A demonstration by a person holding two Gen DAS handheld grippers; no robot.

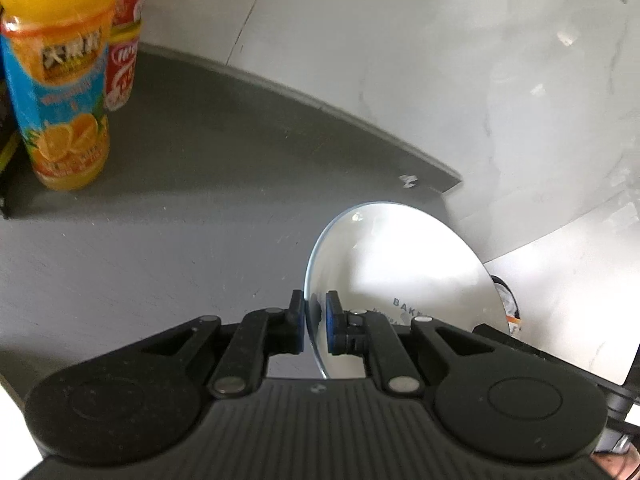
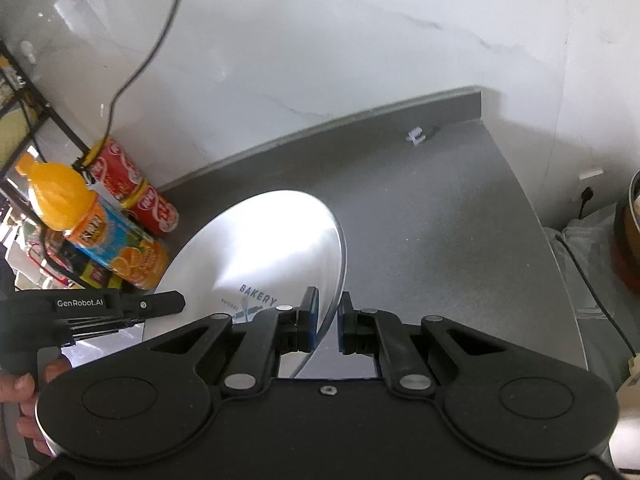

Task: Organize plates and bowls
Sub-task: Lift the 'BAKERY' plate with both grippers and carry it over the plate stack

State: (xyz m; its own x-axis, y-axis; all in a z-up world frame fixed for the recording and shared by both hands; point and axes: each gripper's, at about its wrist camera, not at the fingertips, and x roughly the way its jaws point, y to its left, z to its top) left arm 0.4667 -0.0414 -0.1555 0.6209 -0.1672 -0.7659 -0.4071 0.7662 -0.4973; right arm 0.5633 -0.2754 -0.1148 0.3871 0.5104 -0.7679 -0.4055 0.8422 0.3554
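A white plate (image 2: 256, 248) printed "BAKERY" hangs tilted above the grey counter (image 2: 440, 220), held from two sides. My right gripper (image 2: 328, 320) is shut on its right rim, one blue pad on the printed face and one under it. My left gripper (image 1: 314, 320) is shut on the opposite rim of the same plate (image 1: 400, 264), which stands nearly edge-on between its pads. In the right wrist view the left gripper's finger (image 2: 160, 304) reaches the plate's left edge, with a hand on its handle. No bowl is visible.
An orange juice bottle (image 1: 60, 92) and red cans (image 2: 136, 192) stand at the counter's left by a black wire rack (image 2: 36, 104). A marble wall (image 2: 320, 40) backs the counter. A small white clip (image 2: 416, 136) lies near the back corner. A cable and a pot (image 2: 632, 232) are at the right.
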